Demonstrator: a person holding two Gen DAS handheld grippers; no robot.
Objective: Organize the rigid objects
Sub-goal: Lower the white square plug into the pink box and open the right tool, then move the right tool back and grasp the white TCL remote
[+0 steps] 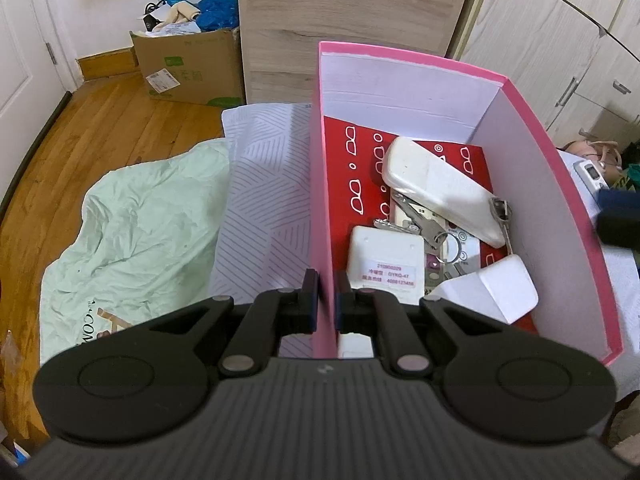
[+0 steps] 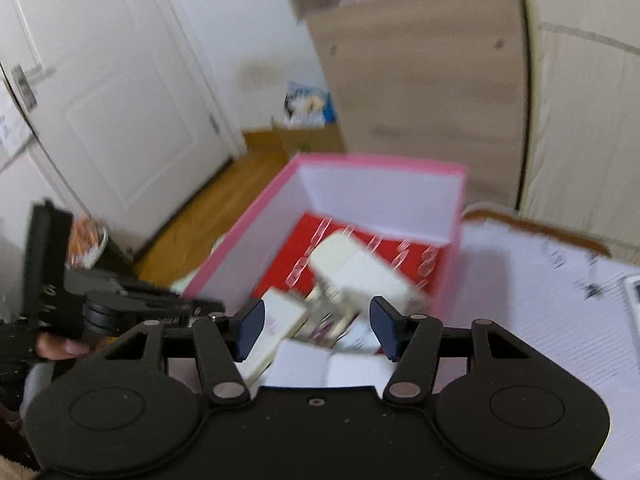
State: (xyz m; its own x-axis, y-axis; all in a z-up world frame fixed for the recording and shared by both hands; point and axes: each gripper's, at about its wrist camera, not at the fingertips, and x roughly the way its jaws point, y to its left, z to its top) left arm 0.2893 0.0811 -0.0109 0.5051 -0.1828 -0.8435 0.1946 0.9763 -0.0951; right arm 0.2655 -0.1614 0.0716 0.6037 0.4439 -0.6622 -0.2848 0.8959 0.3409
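The left gripper (image 1: 327, 300) pinches the thin left wall of the pink cardboard box (image 1: 560, 200), centre frame. Inside lie a smooth white oblong case (image 1: 436, 188), metal keys (image 1: 420, 228) and a labelled white block (image 1: 384, 264). The right gripper (image 2: 318, 330) hangs spread and empty over the blurred box.

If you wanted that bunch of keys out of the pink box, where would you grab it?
Probably the metal ring, coming from straight above. The keys lie flat, partly tucked under the long white case, so the blades give little to pinch; the ring looks more exposed.
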